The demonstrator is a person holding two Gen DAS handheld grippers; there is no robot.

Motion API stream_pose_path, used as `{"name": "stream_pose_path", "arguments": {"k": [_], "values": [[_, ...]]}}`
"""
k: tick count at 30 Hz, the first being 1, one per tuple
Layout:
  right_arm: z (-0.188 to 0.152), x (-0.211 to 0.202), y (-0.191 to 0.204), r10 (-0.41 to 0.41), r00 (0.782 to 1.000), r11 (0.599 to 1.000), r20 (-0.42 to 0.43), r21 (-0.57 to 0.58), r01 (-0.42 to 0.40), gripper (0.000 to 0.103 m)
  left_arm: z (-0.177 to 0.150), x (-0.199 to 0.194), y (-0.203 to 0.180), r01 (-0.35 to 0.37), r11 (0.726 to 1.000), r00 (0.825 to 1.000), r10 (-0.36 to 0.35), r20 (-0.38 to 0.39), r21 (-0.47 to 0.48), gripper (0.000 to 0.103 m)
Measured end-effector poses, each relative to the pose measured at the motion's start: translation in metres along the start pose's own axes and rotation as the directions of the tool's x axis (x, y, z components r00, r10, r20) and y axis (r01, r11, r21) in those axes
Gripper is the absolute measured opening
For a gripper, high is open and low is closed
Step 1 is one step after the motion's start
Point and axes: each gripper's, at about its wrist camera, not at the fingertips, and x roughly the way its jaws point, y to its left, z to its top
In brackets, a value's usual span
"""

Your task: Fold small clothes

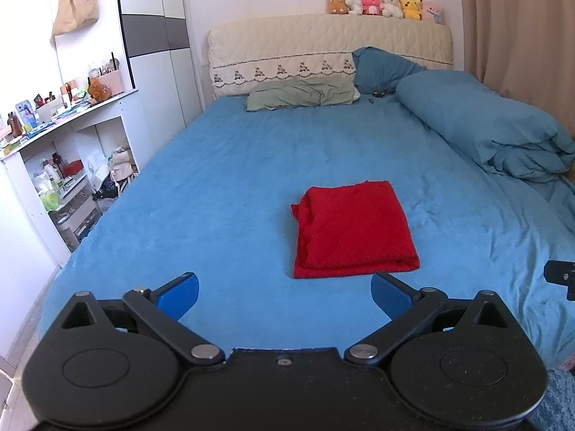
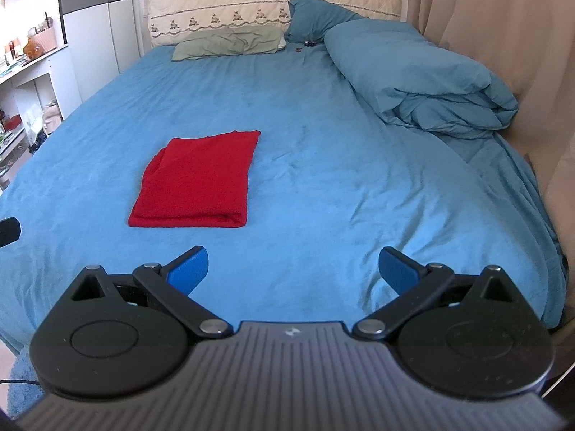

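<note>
My red cloth (image 1: 354, 230) looks folded on the bed (image 1: 215, 186) at 1 o'clock, both grippers (image 1: 285, 296) (image 2: 294, 269) wide apart, so I may only tidy it

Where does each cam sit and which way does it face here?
Left wrist: sits behind the left tongs, open, above the foot of the bed, facing the headboard; folded red cloth lies just right of centre; a black piece of the other rig shows at the right edge.
Right wrist: sits behind the right tongs, open, facing the same way from further right; the cloth lies to the left, a rolled blue duvet to the right.
Shared: bed, cloth, green pillow, duvet, headboard.
</note>
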Motion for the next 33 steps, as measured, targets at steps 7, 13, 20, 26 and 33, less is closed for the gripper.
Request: {"name": "stream_pose_path", "arguments": {"k": [7,13,20,26,33], "values": [[0.0014,-0.001,0.0015,-0.002,1.0,1.0,0.006,-0.002,0.002,0.103,-0.0001,-0.0021,0.0027,0.002,1.0,1.0,-0.002,0.001,-0.007,0.103],[0.0036,-0.0019,-0.0006,0.0,1.0,1.0,0.011,-0.005,0.0,0.103,0.0016,-0.0047,0.0058,0.003,1.0,1.0,-0.003,0.008,-0.02,0.103],[0.0044,-0.0028,-0.0001,0.006,1.0,1.0,0.015,-0.007,-0.006,0.103,0.0024,-0.0065,0.0075,0.002,1.0,1.0,-0.001,0.014,-0.019,0.103],[0.0048,-0.0046,0.0007,0.009,1.0,1.0,0.017,-0.003,-0.009,0.103,0.0023,-0.0072,0.0076,0.0,1.0,1.0,0.0,0.017,-0.017,0.103],[0.0053,-0.0043,0.0002,0.013,1.0,1.0,0.017,0.001,-0.013,0.103,0.0028,-0.0081,0.003,-0.007,1.0,1.0,0.007,0.013,-0.015,0.103]]}}
